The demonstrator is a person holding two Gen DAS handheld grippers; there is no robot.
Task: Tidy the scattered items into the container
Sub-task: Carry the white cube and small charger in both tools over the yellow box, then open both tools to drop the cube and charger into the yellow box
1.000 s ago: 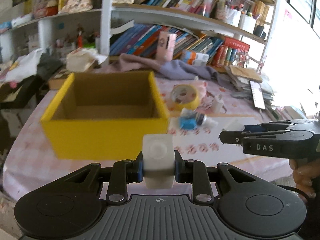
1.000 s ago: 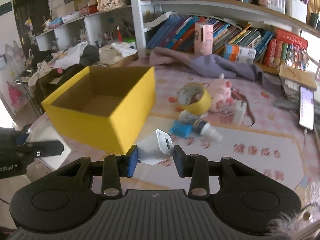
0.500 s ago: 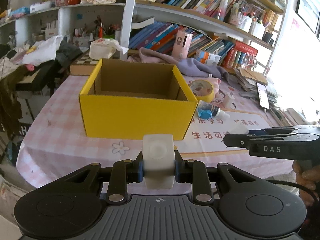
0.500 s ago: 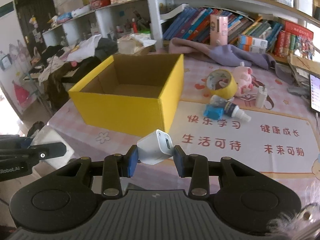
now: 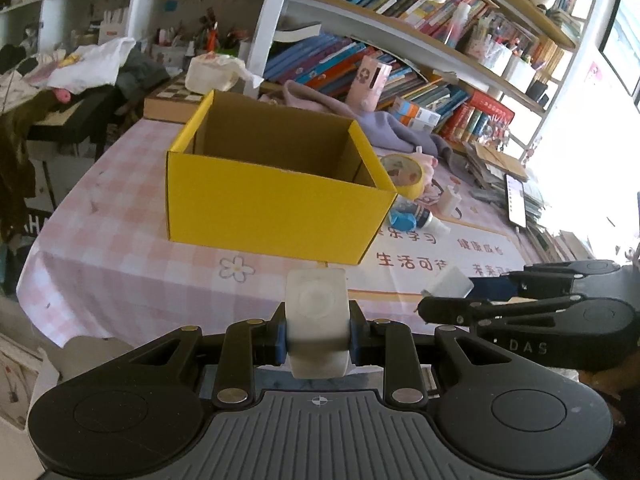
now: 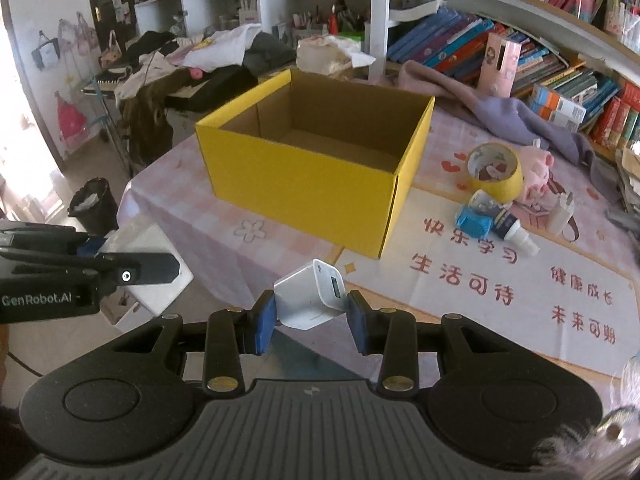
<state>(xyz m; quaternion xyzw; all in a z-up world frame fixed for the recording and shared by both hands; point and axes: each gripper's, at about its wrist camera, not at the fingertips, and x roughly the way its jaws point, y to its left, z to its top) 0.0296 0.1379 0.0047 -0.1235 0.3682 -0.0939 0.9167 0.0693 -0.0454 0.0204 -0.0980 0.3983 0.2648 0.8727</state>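
A yellow open cardboard box (image 5: 276, 204) (image 6: 308, 184) stands on the pink checked tablecloth, empty as far as I can see. My left gripper (image 5: 318, 336) is shut on a white rounded case (image 5: 317, 320), held before the table's near edge. My right gripper (image 6: 310, 314) is shut on a white charger cube (image 6: 312, 300), also short of the box; it shows from the side in the left wrist view (image 5: 448, 300). Right of the box lie a yellow tape roll (image 6: 496, 168), a blue packet (image 6: 474, 222), a small white bottle (image 6: 508, 228), a pink plush pig (image 6: 534, 176) and a white plug (image 6: 560, 212).
A purple cloth (image 6: 480, 108) and bookshelves (image 6: 540, 60) stand behind the box. A mat with red characters (image 6: 512, 280) covers the table's right part. A black bin (image 6: 94, 204) and clothes-covered furniture (image 6: 180, 64) are to the left, off the table.
Both grippers have pulled back and risen from the box, each still holding its item. The box now looks farther away, and more of the table edge and floor shows.
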